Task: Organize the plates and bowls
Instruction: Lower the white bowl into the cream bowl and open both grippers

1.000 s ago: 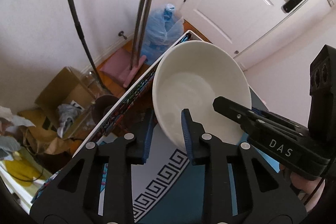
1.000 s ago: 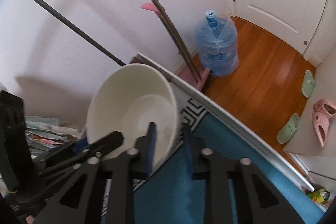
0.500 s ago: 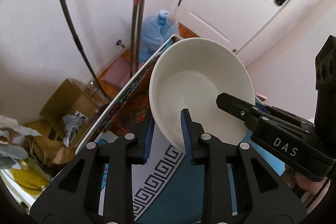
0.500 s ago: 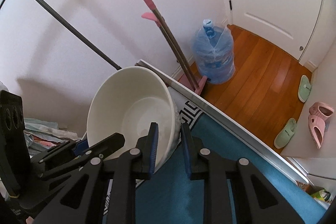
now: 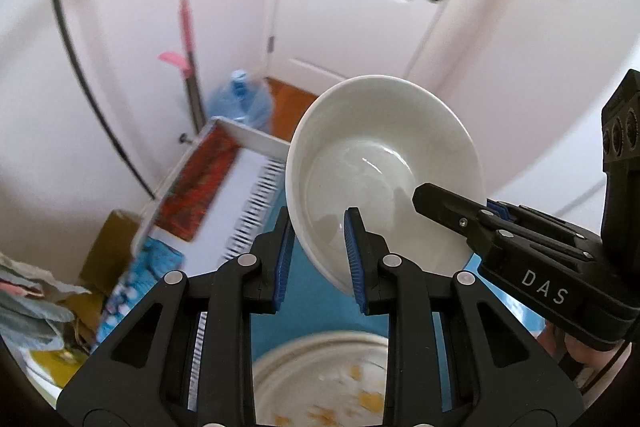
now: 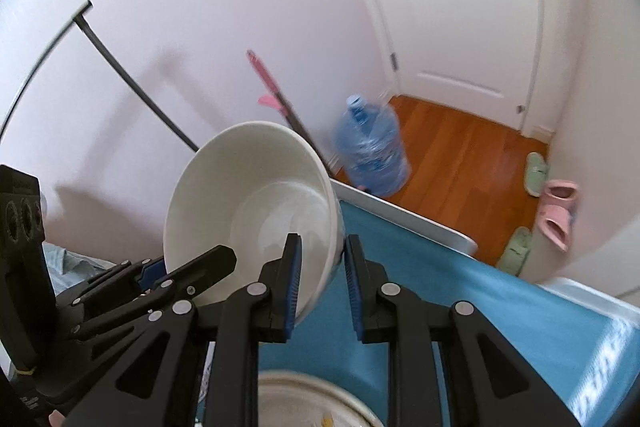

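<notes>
Bright, soft daylight — motion-blurred background, fisheye-bent edges, dark corner vignette.

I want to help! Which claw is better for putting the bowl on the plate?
Probably left. The left claw and right claw both pinch the bowl, but more plate shows under the left.

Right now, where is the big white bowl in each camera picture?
Left wrist: the white bowl is right of centre, its rim in the left gripper.
Right wrist: the bowl is left of centre, its rim in the right gripper.
Shared landmark: the blue water bottle on the floor.
</notes>
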The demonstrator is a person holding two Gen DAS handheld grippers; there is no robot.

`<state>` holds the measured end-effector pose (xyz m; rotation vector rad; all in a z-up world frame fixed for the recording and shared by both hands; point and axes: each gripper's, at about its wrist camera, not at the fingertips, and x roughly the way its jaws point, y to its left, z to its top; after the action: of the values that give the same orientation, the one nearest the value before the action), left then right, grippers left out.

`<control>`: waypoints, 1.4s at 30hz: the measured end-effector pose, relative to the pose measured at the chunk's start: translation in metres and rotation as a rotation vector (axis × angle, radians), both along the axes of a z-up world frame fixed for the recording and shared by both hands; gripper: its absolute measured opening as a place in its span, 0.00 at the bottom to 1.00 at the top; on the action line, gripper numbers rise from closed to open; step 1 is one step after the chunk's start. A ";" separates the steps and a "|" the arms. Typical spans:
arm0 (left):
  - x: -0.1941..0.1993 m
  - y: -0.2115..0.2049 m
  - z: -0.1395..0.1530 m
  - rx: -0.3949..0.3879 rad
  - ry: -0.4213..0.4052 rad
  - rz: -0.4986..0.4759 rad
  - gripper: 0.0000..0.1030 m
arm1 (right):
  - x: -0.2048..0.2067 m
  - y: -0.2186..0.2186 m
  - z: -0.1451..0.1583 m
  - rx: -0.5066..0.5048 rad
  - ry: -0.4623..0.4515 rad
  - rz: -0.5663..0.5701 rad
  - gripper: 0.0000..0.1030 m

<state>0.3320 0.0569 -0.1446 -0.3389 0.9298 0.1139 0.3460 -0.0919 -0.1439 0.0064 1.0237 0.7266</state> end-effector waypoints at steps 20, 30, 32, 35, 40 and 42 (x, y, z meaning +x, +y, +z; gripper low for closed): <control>-0.081 -0.261 0.008 -0.048 0.078 -0.358 0.22 | -0.124 -0.267 0.023 -0.116 0.022 -0.306 0.19; -0.089 -0.309 -0.051 -0.002 0.238 -0.507 0.22 | -0.159 -0.314 -0.039 -0.147 0.127 -0.424 0.19; -0.089 -0.313 -0.065 0.021 0.262 -0.530 0.22 | -0.162 -0.315 -0.050 -0.152 0.148 -0.439 0.19; -0.088 -0.316 -0.074 0.048 0.286 -0.548 0.22 | -0.162 -0.319 -0.062 -0.154 0.172 -0.458 0.19; -0.090 -0.326 -0.078 0.131 0.286 -0.583 0.22 | -0.163 -0.319 -0.065 -0.179 0.166 -0.461 0.19; -0.090 -0.331 -0.079 0.172 0.284 -0.598 0.22 | -0.162 -0.321 -0.066 -0.185 0.165 -0.466 0.19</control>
<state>0.2418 -0.2739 -0.2235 0.1272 1.2584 -0.3136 0.1835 -0.4124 -0.2098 0.1422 1.1898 0.2082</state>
